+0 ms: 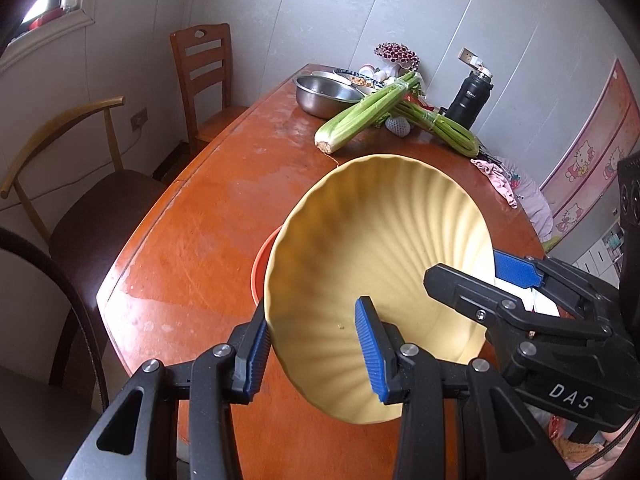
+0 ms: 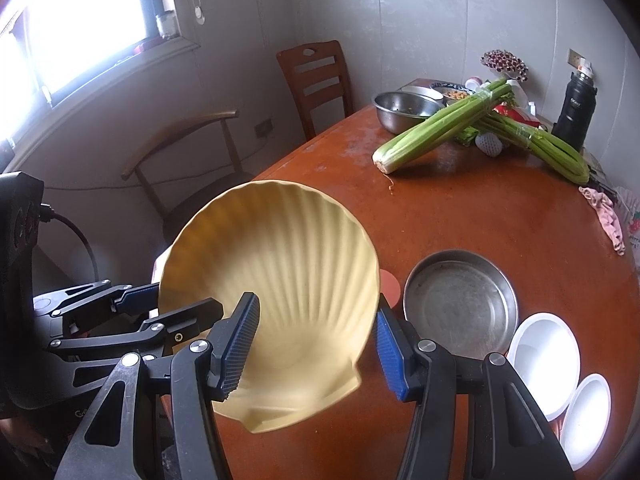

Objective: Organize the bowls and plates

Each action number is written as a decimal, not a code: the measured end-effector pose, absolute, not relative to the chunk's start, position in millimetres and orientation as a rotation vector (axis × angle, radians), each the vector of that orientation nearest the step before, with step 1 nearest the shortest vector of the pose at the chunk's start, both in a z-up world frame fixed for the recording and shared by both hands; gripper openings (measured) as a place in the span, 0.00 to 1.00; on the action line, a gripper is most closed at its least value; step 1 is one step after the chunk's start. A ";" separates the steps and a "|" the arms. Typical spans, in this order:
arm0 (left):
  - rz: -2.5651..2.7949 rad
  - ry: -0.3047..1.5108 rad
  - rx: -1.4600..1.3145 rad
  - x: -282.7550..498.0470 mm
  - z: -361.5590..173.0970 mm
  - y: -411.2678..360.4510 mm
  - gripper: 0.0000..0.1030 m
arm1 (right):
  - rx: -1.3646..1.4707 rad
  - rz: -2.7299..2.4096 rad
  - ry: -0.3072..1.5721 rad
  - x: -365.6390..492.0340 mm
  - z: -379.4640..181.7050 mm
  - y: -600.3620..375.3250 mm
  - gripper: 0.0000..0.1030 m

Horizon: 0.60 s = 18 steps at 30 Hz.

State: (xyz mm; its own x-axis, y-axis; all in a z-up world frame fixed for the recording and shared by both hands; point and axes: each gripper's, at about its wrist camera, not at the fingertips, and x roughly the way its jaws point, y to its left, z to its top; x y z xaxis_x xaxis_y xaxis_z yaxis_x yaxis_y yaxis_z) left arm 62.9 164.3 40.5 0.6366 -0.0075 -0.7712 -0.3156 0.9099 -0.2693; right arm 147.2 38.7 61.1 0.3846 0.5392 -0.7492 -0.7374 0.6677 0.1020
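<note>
The yellow shell-shaped plate (image 2: pixel 272 280) hangs tilted above the table (image 2: pixel 460 216), hinge end toward the person, pinched at opposite rims by the left tongs (image 1: pixel 316 344) and right tongs (image 2: pixel 316 344). The steel pan (image 2: pixel 460 312) lies at three o'clock, nearest the right tongs.

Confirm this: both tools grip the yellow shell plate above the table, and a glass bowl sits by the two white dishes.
One thing is off: the bowl by the two white dishes is metal, not glass, as the right wrist view shows. The rest holds: the left tool and right tool both grip the yellow shell plate above the table.
</note>
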 end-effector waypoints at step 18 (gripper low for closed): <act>0.170 0.928 -0.429 91.7 12.0 176.9 0.39 | -0.252 0.780 0.913 174.5 36.8 51.6 0.56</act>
State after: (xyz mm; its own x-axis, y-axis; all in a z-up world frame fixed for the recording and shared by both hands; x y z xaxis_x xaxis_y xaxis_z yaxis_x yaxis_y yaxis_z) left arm 91.7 176.9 12.0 0.5934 -0.0410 -0.8039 -0.3226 0.9029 -0.2842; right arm 174.5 51.6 36.8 0.3651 0.4969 -0.7873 -0.6997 0.7043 0.1200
